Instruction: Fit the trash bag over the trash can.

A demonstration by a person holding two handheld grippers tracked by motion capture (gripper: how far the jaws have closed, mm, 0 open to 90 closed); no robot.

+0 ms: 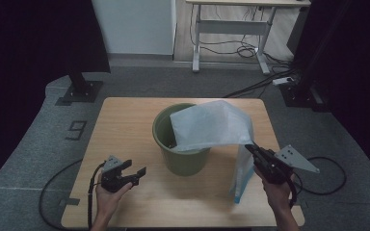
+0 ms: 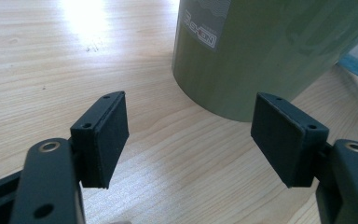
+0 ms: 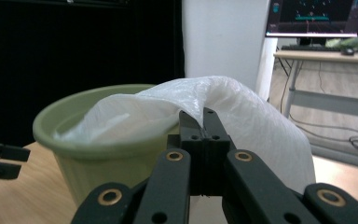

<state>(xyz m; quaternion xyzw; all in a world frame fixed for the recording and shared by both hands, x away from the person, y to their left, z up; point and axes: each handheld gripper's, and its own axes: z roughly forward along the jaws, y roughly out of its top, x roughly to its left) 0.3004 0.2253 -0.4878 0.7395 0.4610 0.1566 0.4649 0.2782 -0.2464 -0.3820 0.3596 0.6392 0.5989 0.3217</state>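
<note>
A green plastic bin (image 1: 183, 161) stands in the middle of the wooden table (image 1: 125, 120). A white translucent bag (image 1: 212, 125) lies over the bin's right rim and hangs down to the table on the right, where it shows a blue edge. My right gripper (image 1: 248, 147) is shut on the bag's fold, right of the bin. In the right gripper view the jaws (image 3: 197, 114) pinch the bag (image 3: 261, 121) in front of the bin (image 3: 98, 140). My left gripper (image 1: 136, 168) is open and holds nothing, left of the bin (image 2: 261, 51), with its jaws (image 2: 191, 140) facing the bin's wall.
Cables trail from both grippers over the table's front corners to the grey floor. Black stands (image 1: 79, 86) rise behind the table at left and right. A desk (image 1: 231, 29) with loose cables under it stands at the back, and a monitor (image 3: 317, 18) is on it.
</note>
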